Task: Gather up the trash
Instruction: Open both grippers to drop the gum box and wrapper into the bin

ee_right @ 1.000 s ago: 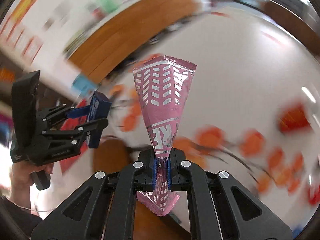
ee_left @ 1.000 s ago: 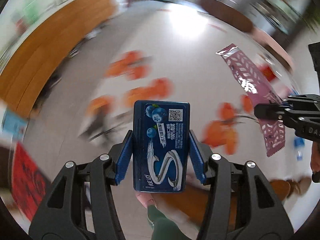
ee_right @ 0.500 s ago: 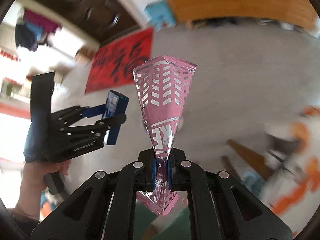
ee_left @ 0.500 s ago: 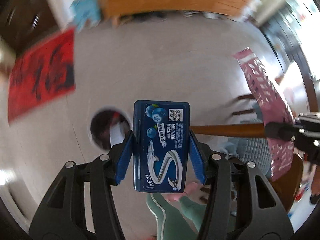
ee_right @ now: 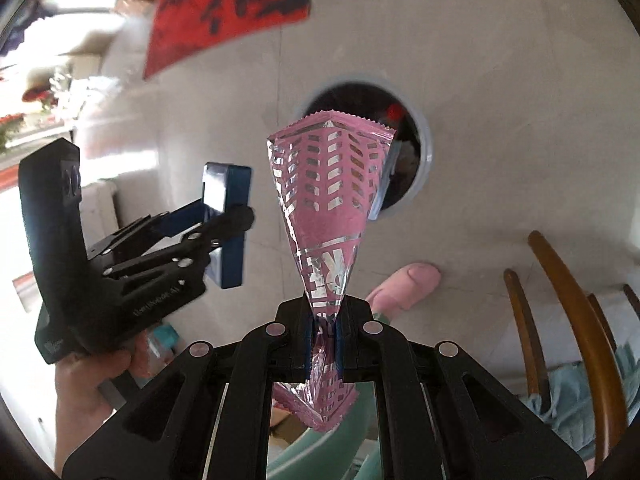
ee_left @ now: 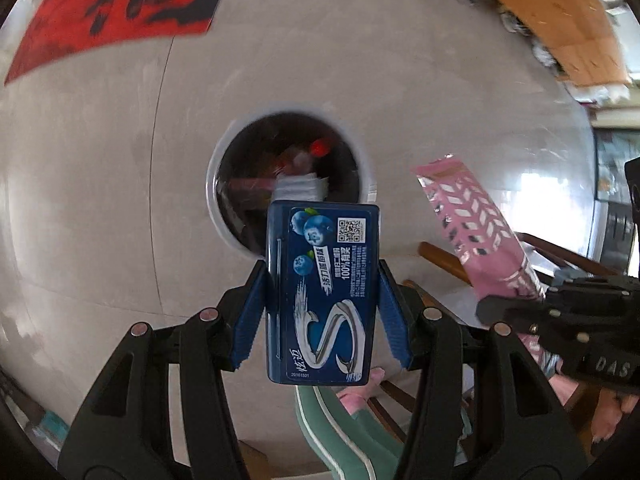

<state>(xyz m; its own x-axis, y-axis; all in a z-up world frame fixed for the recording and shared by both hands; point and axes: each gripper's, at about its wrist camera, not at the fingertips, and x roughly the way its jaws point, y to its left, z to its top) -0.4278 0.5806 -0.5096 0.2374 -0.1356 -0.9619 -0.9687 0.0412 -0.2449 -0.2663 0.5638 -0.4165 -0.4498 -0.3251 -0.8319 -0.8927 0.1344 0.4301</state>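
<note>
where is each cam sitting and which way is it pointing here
Left wrist: sits on the left claw, looking down along its fingers at the blue gum box it grips, above the round trash bin on the floor; a green trouser leg and pink slipper show below.
Right wrist: sits on the right claw, looking down past the pink wrapper it pinches to the same bin; the left hand shows.
Shared: bin, red mat, both items, and the other claw.

Both wrist cameras look steeply down at the floor (ee_left: pixel 100 200) from well above. The left view has the round bin (ee_left: pixel 290 184) at twelve o'clock; the right view has it (ee_right: pixel 424 148) at one. Each camera catches the other gripper: right gripper (ee_left: pixel 516 308) at three, left gripper (ee_right: pixel 224 220) at nine.
</note>
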